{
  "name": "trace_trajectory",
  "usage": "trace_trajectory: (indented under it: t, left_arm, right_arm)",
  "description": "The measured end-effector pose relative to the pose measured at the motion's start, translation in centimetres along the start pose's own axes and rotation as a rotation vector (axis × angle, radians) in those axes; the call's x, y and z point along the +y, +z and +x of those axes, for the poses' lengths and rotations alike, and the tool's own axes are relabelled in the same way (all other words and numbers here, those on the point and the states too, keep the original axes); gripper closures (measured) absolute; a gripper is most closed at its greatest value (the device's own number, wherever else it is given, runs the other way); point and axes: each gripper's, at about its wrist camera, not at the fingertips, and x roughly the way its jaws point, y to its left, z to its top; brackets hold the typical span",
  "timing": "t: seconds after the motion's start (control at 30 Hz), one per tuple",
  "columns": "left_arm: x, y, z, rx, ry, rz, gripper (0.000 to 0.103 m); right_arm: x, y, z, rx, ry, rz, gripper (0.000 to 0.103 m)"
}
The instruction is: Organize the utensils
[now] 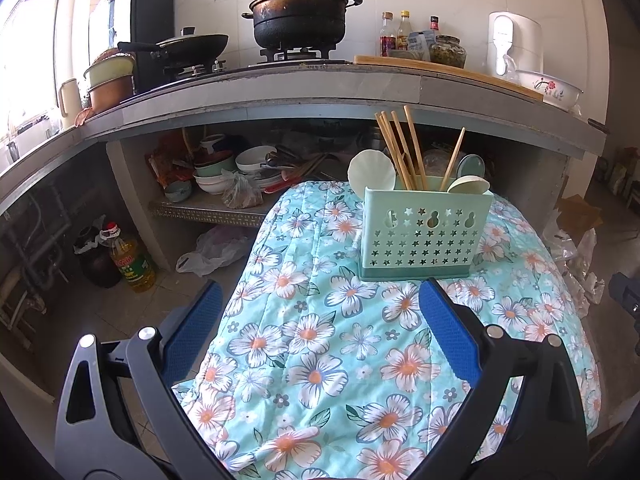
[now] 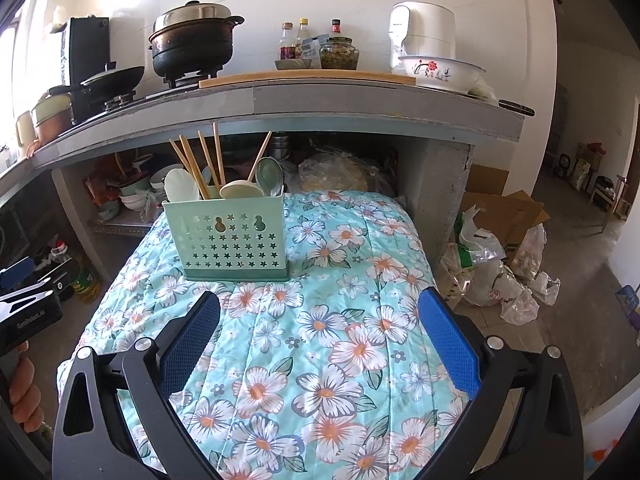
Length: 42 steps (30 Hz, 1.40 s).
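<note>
Two grippers: I see both with jaws spread wide and nothing between the blue pads.
Left gripper [image 1: 320, 320]: hovers over the floral quilted cloth [image 1: 320, 360]; only cloth lies between its jaws.
Right gripper [image 2: 320, 320]: likewise over the cloth, jaws apart, gripping nothing.
Utensil holder [image 1: 426, 234]: pale green plastic caddy with star cut-outs, upright on the cloth; ahead of the left jaws and towards their right finger, ahead of the right jaws and towards their left finger [image 2: 226, 236].
Chopsticks [image 1: 400, 148]: wooden, standing tilted in the holder, tips up; one [image 1: 454, 156] leans apart from the bundle.
Spoons: a white scalloped one [image 1: 370, 170], a cream one [image 1: 468, 184] and a grey-green one [image 1: 472, 166], bowls up in the holder.
Hand [image 2: 24, 392]: I make out fingers at the left edge of the right wrist view, below the other gripper's black body.
Backdrop: kitchen counter [image 1: 320, 88] beyond the holder, carrying a lidded black pot [image 1: 300, 12].
</note>
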Motion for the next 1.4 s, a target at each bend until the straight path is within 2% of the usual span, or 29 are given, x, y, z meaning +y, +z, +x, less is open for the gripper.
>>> trace_trajectory:
  t: [1.4]
  left_arm:
    - [-0.12,-0.09,0.03,0.002,0.004,0.007,0.008]
  right_arm:
    - [0.43,0.09,-0.01,0.000,0.014,-0.011,0.006]
